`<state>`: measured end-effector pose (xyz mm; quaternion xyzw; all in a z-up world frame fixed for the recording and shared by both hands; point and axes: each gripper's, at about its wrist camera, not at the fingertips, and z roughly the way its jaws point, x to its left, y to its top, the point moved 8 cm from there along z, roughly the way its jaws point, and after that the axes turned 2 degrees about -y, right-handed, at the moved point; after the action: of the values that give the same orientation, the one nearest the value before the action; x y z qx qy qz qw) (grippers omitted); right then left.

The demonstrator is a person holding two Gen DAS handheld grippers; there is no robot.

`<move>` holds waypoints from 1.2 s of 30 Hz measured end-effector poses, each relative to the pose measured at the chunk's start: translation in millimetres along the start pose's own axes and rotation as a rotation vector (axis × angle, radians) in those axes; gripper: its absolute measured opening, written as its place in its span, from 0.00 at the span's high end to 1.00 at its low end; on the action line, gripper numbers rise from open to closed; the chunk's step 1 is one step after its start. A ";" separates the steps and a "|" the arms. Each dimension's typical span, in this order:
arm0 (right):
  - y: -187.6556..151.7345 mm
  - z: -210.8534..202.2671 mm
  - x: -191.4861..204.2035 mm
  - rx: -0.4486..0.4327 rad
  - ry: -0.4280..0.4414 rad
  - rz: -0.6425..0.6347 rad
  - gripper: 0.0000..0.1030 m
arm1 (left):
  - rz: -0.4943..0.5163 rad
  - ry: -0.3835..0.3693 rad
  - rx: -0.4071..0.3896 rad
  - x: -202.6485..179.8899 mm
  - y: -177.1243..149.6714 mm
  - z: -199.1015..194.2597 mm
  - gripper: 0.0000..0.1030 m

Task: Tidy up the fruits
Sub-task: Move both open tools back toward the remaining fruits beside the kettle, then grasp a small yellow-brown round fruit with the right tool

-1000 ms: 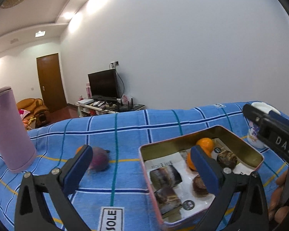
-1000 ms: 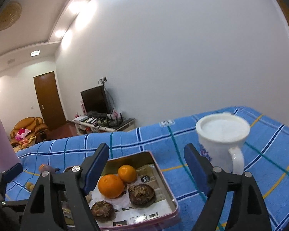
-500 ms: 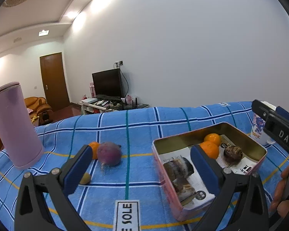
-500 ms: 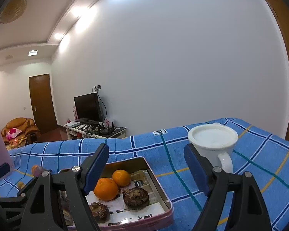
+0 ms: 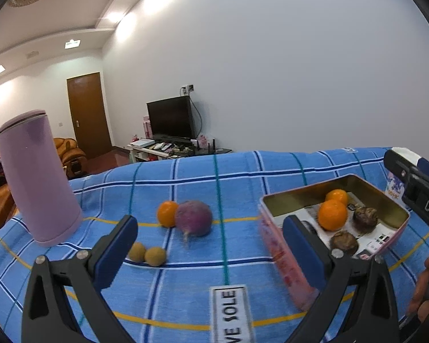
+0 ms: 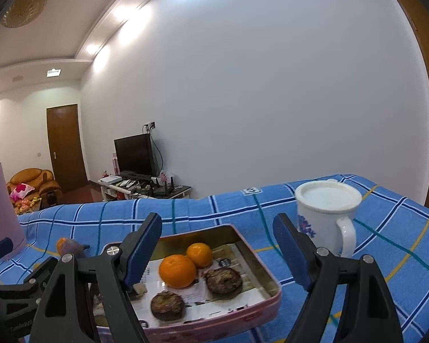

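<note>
Both grippers hover over a table covered by a blue checked cloth (image 5: 186, 177). The left gripper (image 5: 211, 245) has its jaws spread wide with nothing between the pads. The right gripper (image 6: 217, 245) is likewise wide apart and grips nothing. A pink tin (image 6: 254, 308) with a paper-lined floor sits on the cloth; inside it lie two oranges (image 6: 177, 271) touching each other and two dark brown wrinkled fruits (image 6: 223, 281), one just beside the larger orange, the other nearer the front wall. In the left view the tin lies to the right of the open jaws. Outside the tin, on the bare cloth, a third orange (image 5: 167, 213) touches a purple round fruit (image 5: 193, 218), and two small tan fruits (image 5: 155, 255) lie together just in front of them, close to the left finger of the left gripper. A tall lilac flask (image 5: 38, 180) stands upright at the left side of the cloth, apart from the loose fruit. A white mug (image 6: 327, 211) with a blue print stands upright to the right of the tin, near it but not touching. Fingers of a hand (image 5: 426, 283) show at the right edge of the left view.
</note>
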<state>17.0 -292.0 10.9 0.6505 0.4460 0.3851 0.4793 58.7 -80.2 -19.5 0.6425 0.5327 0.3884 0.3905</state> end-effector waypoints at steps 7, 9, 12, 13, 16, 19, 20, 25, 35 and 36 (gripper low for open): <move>-9.8 2.3 24.7 0.035 0.007 -0.038 0.21 | 0.000 0.024 0.011 21.9 -2.4 1.3 0.00; -11.5 -0.1 33.6 0.037 0.013 -0.051 0.21 | -0.004 0.029 0.022 28.5 -4.0 3.1 0.00; -14.0 -0.2 46.1 0.048 0.024 -0.055 0.21 | -0.013 0.034 0.040 38.3 -6.0 6.3 0.00; -15.2 0.0 51.2 0.051 0.029 -0.054 0.21 | -0.015 0.038 0.046 42.5 -6.8 7.5 0.00; -17.3 1.4 63.7 0.062 0.045 -0.050 0.21 | -0.013 0.050 0.055 52.0 -8.3 10.7 0.00; -20.2 2.9 78.6 0.076 0.067 -0.045 0.21 | -0.008 0.069 0.055 62.7 -8.6 12.7 0.00; -21.6 3.7 84.3 0.081 0.074 -0.044 0.21 | -0.002 0.079 0.056 66.3 -8.4 13.9 0.00; -25.4 3.7 112.7 0.093 0.100 -0.055 0.21 | 0.003 0.105 0.062 82.6 -9.7 18.1 0.00; -30.4 6.5 153.8 0.124 0.152 -0.050 0.21 | -0.004 0.196 0.112 145.4 -16.0 33.2 0.00; -31.2 7.1 157.6 0.129 0.159 -0.050 0.21 | -0.010 0.215 0.121 152.7 -17.2 34.5 0.00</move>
<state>65.1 -139.9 -9.4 0.6361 0.5224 0.3941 0.4089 103.7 69.8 -36.2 0.6168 0.5970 0.4206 0.2936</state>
